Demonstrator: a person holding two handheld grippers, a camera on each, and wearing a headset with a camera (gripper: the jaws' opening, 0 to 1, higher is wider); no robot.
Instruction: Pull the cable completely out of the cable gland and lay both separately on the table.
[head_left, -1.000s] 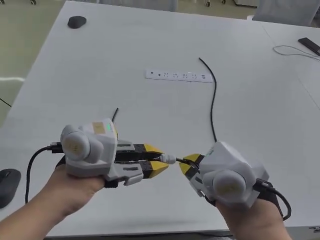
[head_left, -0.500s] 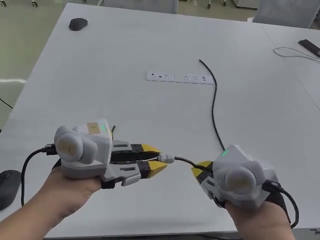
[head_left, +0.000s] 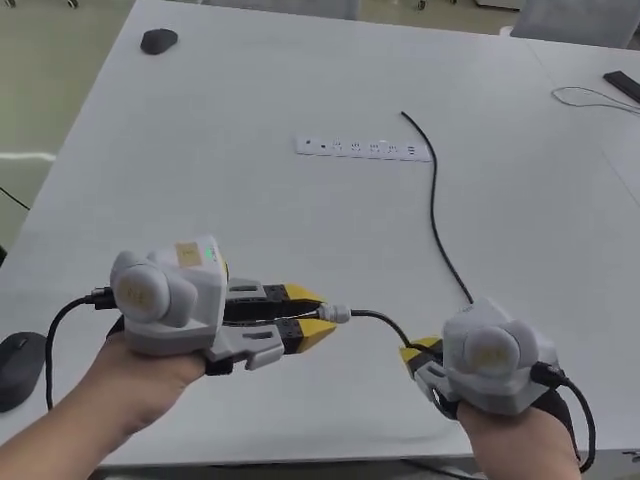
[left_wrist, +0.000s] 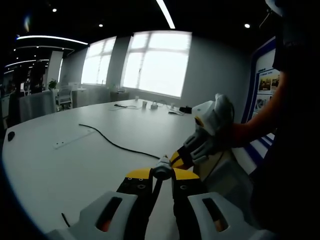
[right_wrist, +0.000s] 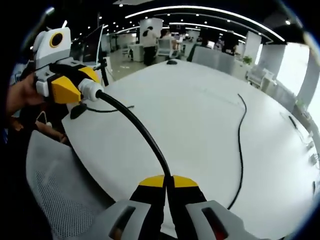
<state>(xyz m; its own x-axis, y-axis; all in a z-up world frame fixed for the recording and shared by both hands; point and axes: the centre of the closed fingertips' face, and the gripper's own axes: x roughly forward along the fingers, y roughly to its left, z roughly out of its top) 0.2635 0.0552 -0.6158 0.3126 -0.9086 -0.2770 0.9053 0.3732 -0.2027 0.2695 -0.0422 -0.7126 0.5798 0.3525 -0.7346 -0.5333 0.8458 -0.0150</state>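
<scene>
Above table (head_left: 300, 80), left gripper (head_left: 320, 318) pinches gland (head_left: 336, 316) (mostly hidden); right gripper (head_left: 411, 350) pinches cable (head_left: 434, 205).

Head view bright, sharp, softly shadowed; gripper views dimmer, fisheye-bent at edges, windows (left_wrist: 150, 62) glaring.

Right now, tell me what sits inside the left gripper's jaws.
The left gripper is shut on the cable gland; its light tip pokes out, with the black cable running to the right gripper. The gland's body and any cable behind it are covered by the jaws.
</scene>
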